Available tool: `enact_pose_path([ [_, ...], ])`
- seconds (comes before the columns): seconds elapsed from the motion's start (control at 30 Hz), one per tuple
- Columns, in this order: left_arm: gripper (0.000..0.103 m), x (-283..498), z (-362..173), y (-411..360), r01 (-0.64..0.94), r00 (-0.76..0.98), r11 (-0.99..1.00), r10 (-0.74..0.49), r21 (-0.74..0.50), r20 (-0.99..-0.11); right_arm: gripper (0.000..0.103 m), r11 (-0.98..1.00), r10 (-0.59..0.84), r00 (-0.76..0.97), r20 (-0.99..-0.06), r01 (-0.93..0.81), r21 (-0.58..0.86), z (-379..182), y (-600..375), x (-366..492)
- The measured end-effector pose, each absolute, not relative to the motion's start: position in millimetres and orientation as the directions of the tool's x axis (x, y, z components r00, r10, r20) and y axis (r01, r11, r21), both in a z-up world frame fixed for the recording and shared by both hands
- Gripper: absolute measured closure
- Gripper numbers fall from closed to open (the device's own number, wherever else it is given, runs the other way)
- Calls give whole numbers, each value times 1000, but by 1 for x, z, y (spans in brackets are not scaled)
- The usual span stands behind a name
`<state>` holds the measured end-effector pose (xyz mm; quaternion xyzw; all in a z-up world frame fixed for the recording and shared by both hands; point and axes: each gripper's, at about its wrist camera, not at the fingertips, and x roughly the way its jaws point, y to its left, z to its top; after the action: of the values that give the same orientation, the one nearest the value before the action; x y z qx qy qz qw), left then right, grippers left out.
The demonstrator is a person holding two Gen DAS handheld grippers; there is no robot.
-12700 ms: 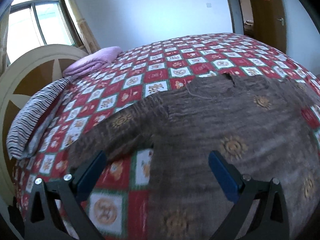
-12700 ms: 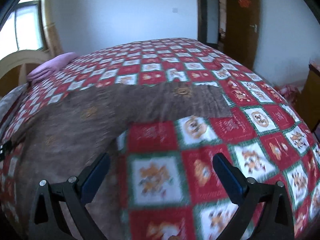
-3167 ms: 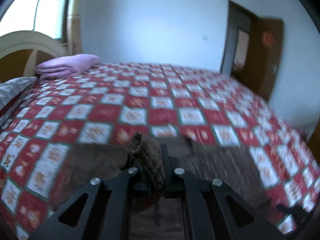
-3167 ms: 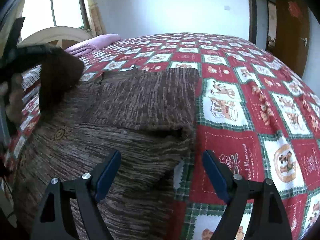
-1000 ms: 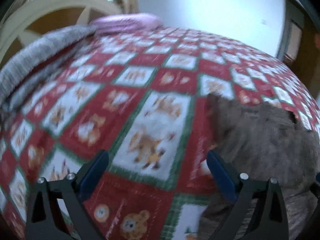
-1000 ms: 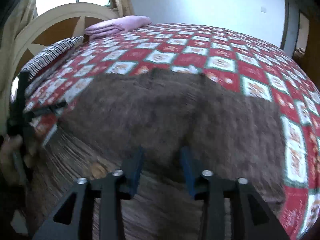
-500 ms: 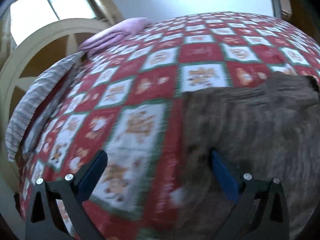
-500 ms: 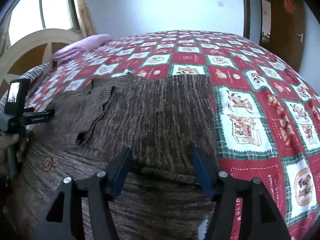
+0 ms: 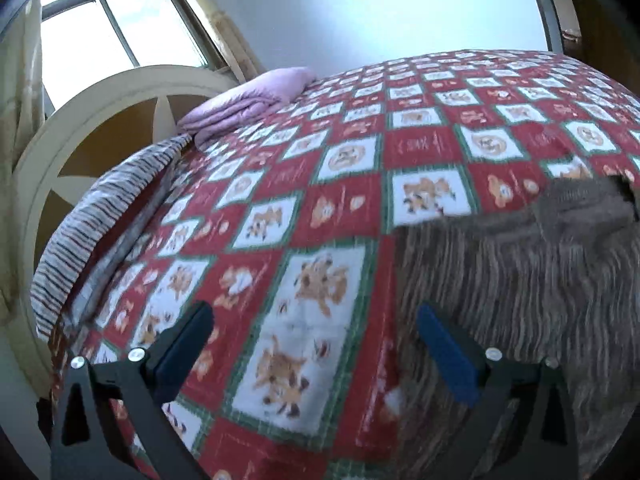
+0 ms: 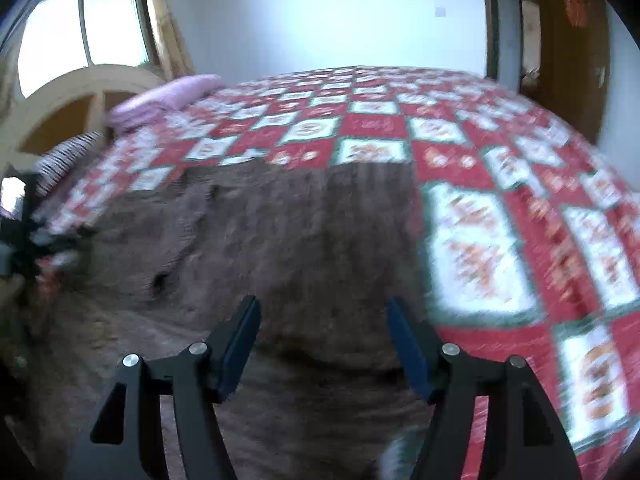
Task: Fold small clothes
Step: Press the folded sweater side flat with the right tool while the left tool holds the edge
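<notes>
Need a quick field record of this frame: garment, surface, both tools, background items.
garment: brown knit sweater, lying on the bed with both sleeves folded in over the body
surface: red, white and green checkered bedspread
left tool: open, empty, over the sweater's left edge
right tool: open, empty, over the sweater
background: folded purple blanket, striped pillow, arched headboard
image quality: motion blur in both views
</notes>
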<state>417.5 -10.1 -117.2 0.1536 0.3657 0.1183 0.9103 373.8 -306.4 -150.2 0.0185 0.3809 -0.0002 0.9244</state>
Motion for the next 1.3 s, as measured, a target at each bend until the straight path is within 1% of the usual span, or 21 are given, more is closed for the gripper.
enact_pose_path([
  [0.07,0,428,-128,-12,-110,678,918,350,382,-646,37,999,-24,690,-723,47,12,-151,-313,390],
  [0.1,0,433,-138,-12,-111,656,912,365,394,-661,37,998,-39,648,-761,56,-3,-159,-315,405],
  [0.13,0,437,-150,-11,-121,624,896,403,427,-670,37,998,-45,628,-777,59,-10,-165,-317,411],
  [0.17,0,436,-156,-7,-131,618,898,406,421,-673,36,998,-40,621,-783,65,0,-170,-322,416],
  [0.23,0,431,-154,3,-160,619,910,393,381,-680,36,993,-17,617,-787,101,58,-174,-336,414],
  [0.33,0,425,-155,9,-168,618,914,391,370,-683,37,988,-61,623,-780,150,43,-173,-346,399],
  [0.43,0,426,-155,17,-180,606,926,371,333,-703,37,981,-29,628,-778,167,98,-176,-362,390],
  [0.53,0,422,-153,18,-185,590,920,385,345,-710,37,976,-50,625,-779,196,95,-172,-363,388],
  [0.63,0,400,-139,27,-181,602,947,320,265,-731,36,976,-48,648,-760,194,103,-160,-358,377],
  [0.7,0,383,-135,26,-165,623,958,285,233,-729,35,985,-5,682,-731,129,113,-150,-346,369],
  [0.77,0,376,-142,17,-124,629,957,280,263,-725,35,993,-2,684,-730,87,79,-148,-333,368],
  [0.83,0,374,-150,11,-105,633,945,305,311,-712,35,994,-27,657,-754,94,47,-154,-331,373],
  [0.9,0,376,-151,17,-102,622,956,277,274,-733,35,989,-54,620,-783,139,42,-167,-343,377],
  [0.93,0,379,-155,23,-109,598,960,270,257,-755,35,986,-33,625,-780,149,79,-173,-352,376],
  [1.0,0,381,-157,35,-117,581,976,219,185,-784,35,979,14,643,-766,147,141,-175,-364,369],
  [1.07,0,379,-158,40,-125,579,981,195,150,-792,35,981,1,647,-763,146,125,-172,-364,363],
  [1.17,0,370,-154,41,-128,603,983,180,129,-777,33,981,-11,656,-755,152,118,-167,-363,350],
  [1.23,0,360,-152,42,-120,610,985,170,122,-774,33,978,4,659,-752,155,141,-165,-364,342],
  [1.3,0,348,-149,43,-115,636,987,163,116,-755,31,972,34,651,-758,155,176,-167,-364,335],
])
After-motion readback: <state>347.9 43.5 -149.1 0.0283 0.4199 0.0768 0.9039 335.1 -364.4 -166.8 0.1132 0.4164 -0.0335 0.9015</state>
